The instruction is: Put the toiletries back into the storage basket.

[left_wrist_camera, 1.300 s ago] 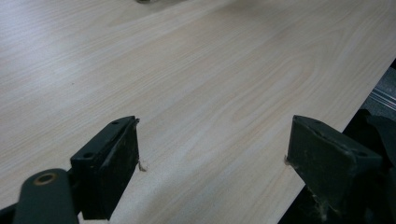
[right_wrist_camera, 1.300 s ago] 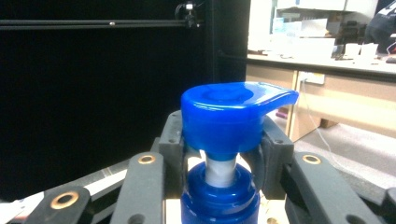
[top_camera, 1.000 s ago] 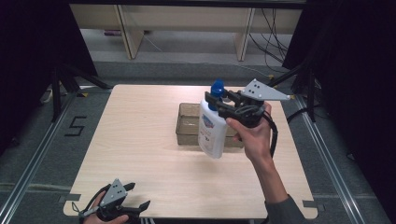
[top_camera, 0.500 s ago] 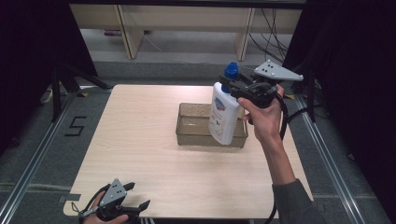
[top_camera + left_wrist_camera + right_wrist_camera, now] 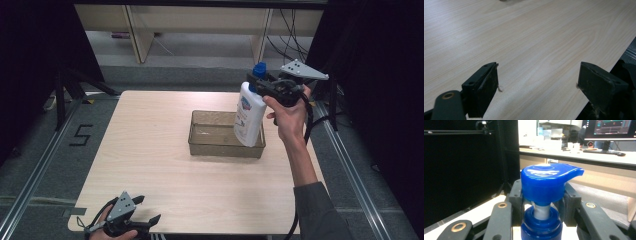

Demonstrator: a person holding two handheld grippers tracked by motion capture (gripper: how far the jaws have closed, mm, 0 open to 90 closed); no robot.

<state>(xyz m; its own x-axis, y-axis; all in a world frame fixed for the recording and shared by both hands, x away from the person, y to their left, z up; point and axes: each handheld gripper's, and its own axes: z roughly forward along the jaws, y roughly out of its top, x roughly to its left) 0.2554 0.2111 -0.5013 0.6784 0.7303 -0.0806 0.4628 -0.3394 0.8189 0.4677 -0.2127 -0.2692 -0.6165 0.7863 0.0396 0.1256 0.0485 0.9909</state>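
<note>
**High view: pump bottle held over the tray**

High view puts the left gripper (image 5: 131, 223) nearest, at the table's (image 5: 150, 150) near edge, well on the near-left side of the clear tray (image 5: 226, 148) and far apart from it. A hand (image 5: 112, 234) holds it low over the wood. In the left gripper view its two black jaws stand spread wide with bare table between them, pinching nothing; a few fibres cling to one pad (image 5: 489, 88).

Farther in, the tray sits right of the table's middle, a shallow see-through box with nothing seen lying in it.

Over the tray's right end hangs the white pump bottle (image 5: 249, 120), tilted, its base down near the tray's right wall and its blue pump head (image 5: 259, 69) leaning up and away beyond the tray's far rim. Whether the base touches the tray cannot be told.

The right gripper (image 5: 265, 86) holds the bottle at its neck, borne by the person's right hand (image 5: 290, 117), whose forearm comes in past the tray's right side. In the right gripper view the jaws are pressed in on either side of the neck just under the blue pump head (image 5: 549, 182), pinching the bottle.
</note>
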